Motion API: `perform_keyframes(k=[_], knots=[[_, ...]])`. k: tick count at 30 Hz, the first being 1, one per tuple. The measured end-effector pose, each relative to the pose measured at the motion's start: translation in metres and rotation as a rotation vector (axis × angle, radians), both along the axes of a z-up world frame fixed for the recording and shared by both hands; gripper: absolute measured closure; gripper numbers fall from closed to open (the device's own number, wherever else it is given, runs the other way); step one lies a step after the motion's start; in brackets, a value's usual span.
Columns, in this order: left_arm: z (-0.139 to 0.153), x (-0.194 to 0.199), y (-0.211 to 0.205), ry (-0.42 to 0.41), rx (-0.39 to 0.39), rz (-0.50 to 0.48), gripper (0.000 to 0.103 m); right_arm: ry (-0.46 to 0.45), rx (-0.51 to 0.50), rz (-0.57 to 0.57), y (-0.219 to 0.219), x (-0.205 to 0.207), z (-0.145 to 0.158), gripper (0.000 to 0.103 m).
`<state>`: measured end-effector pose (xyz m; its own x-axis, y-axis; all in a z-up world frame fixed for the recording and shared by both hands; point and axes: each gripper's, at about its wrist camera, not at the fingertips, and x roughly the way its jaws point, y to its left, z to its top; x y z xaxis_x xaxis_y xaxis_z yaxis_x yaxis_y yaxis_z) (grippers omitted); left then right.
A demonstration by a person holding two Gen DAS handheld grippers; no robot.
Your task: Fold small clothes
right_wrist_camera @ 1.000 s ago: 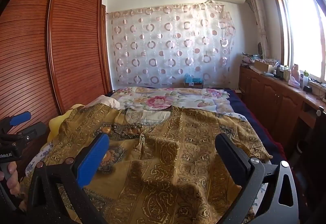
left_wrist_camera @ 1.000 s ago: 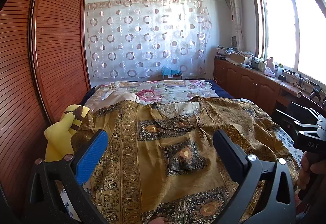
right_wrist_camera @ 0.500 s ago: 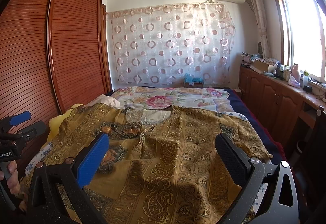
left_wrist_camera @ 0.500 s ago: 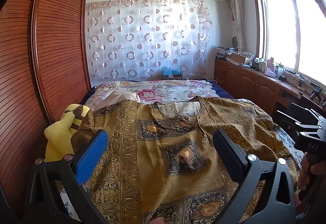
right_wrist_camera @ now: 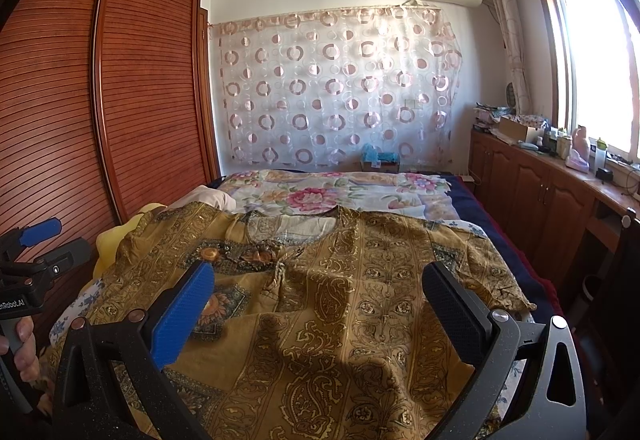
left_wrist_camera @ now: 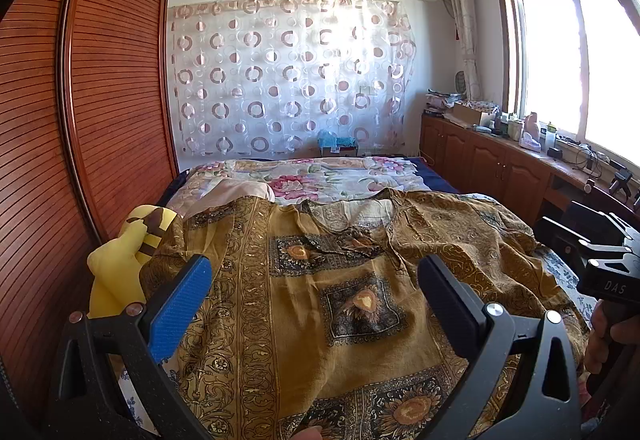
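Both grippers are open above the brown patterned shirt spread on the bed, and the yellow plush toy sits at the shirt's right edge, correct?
Not quite: the yellow plush toy sits at the left edge of the shirt, as the left wrist view shows. The rest holds.

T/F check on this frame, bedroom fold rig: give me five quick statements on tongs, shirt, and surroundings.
1. Both tongs, left and right, are open. True.
2. The shirt lies spread on the bed. True.
3. The left tongs grip a sleeve. False: they hold nothing.
4. A yellow plush sits beside the shirt, toward the wardrobe. True.
5. The shirt is folded in half. False: it is unfolded, neckline showing.
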<state>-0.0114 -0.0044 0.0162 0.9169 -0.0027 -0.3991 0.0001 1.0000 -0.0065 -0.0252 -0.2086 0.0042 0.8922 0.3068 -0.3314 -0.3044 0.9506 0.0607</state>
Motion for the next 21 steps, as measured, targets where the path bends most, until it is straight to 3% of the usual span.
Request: perform_keyframes(k=[21], knots=[[0.0007, -0.0005, -0.0013, 0.000, 0.001, 0.000, 0.000, -0.001, -0.003, -0.002, 0.0016, 0.0003, -0.0001, 0.000]])
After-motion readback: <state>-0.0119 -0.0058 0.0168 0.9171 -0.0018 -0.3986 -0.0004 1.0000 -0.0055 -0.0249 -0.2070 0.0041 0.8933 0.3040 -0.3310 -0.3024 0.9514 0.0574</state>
